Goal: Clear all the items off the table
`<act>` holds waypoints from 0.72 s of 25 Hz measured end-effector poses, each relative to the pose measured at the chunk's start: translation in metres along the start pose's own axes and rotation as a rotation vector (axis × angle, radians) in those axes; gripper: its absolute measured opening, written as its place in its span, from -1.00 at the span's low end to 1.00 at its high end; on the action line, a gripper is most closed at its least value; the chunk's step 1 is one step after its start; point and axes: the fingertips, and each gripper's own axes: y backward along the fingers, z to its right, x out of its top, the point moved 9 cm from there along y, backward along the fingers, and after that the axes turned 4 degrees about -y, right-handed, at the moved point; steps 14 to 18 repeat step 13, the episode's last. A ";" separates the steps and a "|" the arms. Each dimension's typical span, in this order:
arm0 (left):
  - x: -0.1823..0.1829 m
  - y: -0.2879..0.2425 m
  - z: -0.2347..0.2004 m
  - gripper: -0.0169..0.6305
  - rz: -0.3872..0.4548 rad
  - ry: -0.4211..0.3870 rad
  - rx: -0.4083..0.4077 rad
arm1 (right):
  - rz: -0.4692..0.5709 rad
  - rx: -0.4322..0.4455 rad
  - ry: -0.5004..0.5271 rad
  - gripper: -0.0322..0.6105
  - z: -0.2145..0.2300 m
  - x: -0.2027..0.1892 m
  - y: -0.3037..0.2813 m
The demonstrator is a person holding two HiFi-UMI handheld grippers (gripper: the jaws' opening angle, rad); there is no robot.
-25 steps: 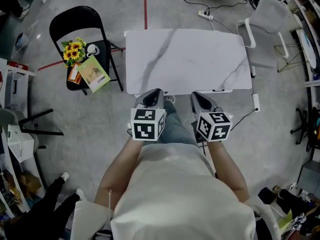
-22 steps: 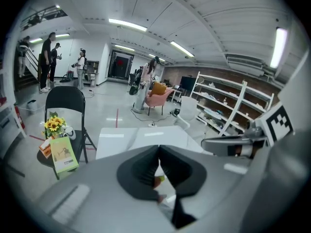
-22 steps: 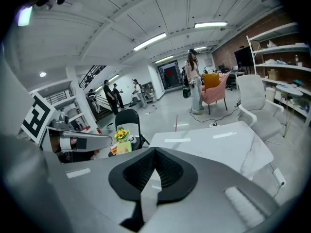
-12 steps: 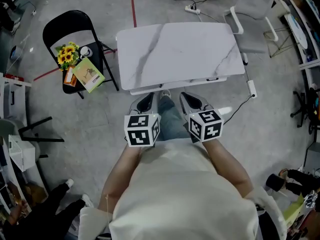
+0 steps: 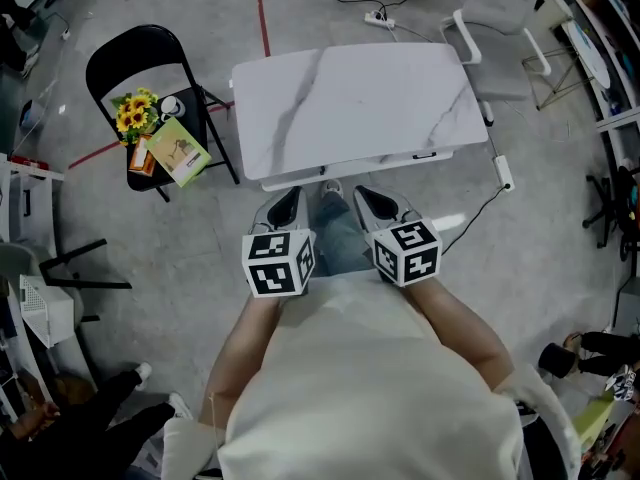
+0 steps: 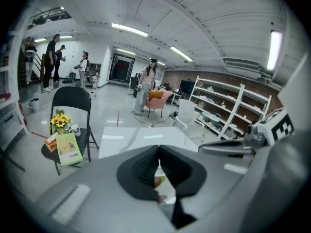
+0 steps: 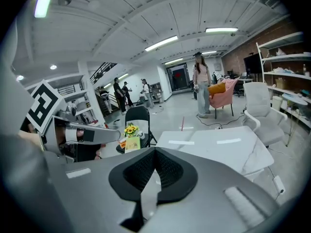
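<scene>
The white marble table [image 5: 350, 108] stands bare in front of me. A black folding chair [image 5: 150, 53] to its left carries sunflowers [image 5: 133, 113], a white cup [image 5: 170, 103], a green book [image 5: 178, 150] and an orange item. My left gripper [image 5: 287, 200] and right gripper [image 5: 365, 196] hang side by side short of the table's near edge, both shut and holding nothing. The left gripper view shows the left gripper [image 6: 159, 148] aimed at the table [image 6: 141, 140] with the sunflowers [image 6: 60, 122] at left. The right gripper [image 7: 155, 152] faces the table [image 7: 218, 147] and the book [image 7: 131, 143].
A white armchair [image 5: 505, 18] stands at the table's far right corner. A power strip and cables [image 5: 380, 20] lie on the floor beyond. Shelving lines the right wall [image 6: 228, 106]. Several people stand far off [image 7: 201, 84]. Someone's legs [image 5: 90, 408] are at lower left.
Both grippers have drawn back from the table's near edge toward my body, staying shut. The table sits farther from them in the head view.
</scene>
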 end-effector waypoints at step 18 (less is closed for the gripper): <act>-0.001 0.005 -0.014 -0.91 0.007 0.023 0.028 | -0.035 0.078 0.035 -0.91 -0.016 -0.001 -0.020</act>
